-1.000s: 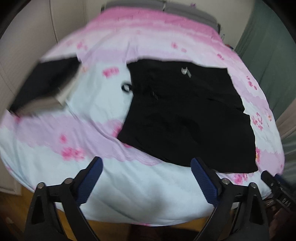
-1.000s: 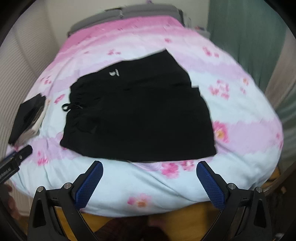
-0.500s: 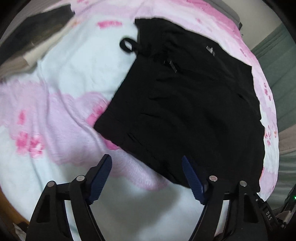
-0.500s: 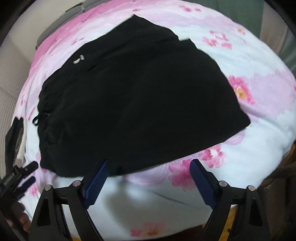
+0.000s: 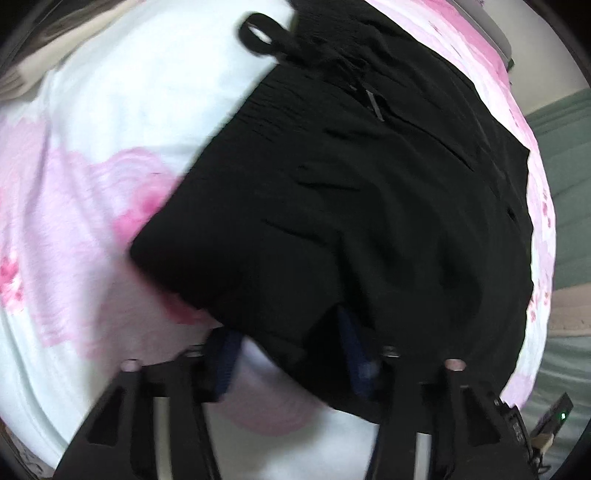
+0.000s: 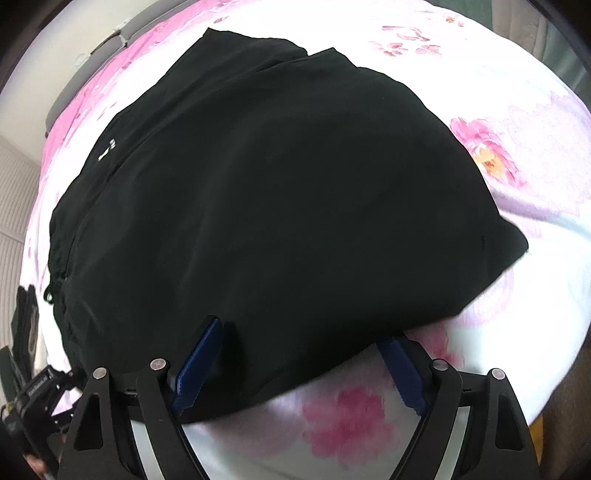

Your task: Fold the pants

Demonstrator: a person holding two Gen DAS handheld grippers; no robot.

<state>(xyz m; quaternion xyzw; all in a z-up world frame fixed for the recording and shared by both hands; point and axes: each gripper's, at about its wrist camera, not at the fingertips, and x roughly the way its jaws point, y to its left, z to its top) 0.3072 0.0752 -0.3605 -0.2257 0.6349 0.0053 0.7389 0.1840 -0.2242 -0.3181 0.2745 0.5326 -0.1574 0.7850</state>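
While the black pants [image 6: 273,206] lie flat on the flowered bed [image 6: 517,155], both grippers, left [image 5: 291,354] and right [image 6: 299,365], straddle the near hem, fingers wide.

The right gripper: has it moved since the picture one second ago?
Yes. The right gripper has come forward and down to the near edge of the black pants, which lie on the floral bedsheet. Its open fingers now straddle that edge.

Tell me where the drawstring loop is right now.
In the left wrist view, the drawstring loop lies top centre on the bedspread, beside the pants.
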